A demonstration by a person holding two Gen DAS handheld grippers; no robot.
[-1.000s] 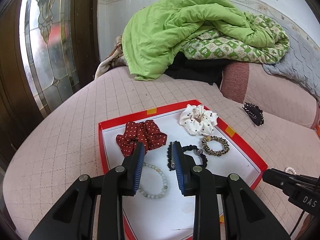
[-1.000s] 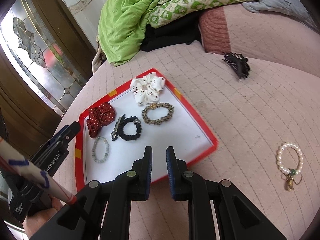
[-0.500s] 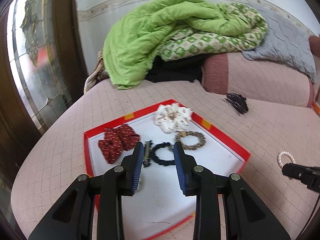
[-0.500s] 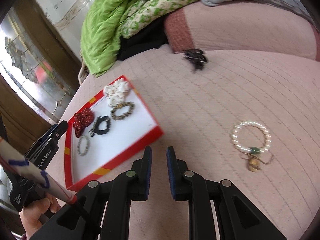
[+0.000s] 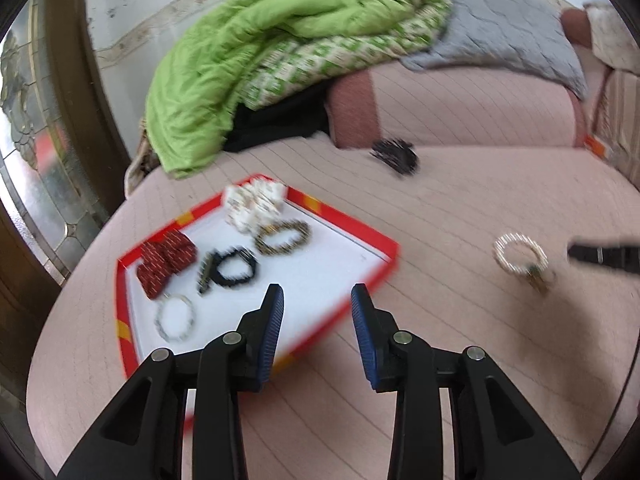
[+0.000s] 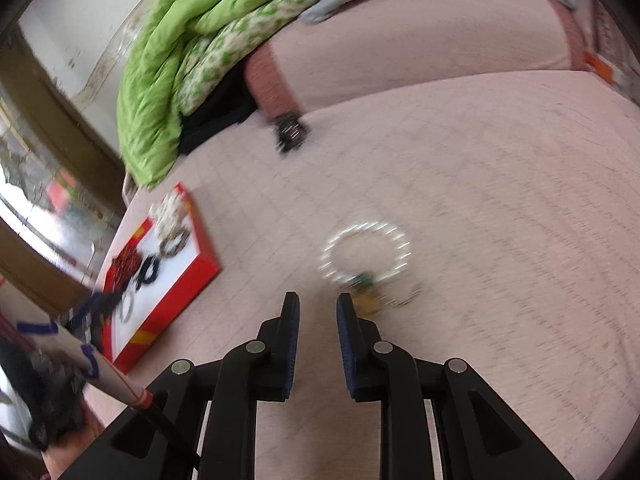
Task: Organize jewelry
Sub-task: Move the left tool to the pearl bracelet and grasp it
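The bed cover point(image 5: 460, 208) is matt pink quilted cloth. The tray point(image 5: 328, 264) looks like glossy red card with a smooth white floor. The pearl bracelet point(image 6: 366, 252) shines. Both claws, left claw point(image 5: 317, 312) and right claw point(image 6: 318, 320), are matt black plastic with ribbed blue pads.

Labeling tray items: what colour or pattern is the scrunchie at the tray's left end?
Dark red scrunchie with small white dots; clearest in the left wrist view.

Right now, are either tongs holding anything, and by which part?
Nothing held. Left tongs and right tongs are opening, empty; the pearl bracelet lies free ahead.
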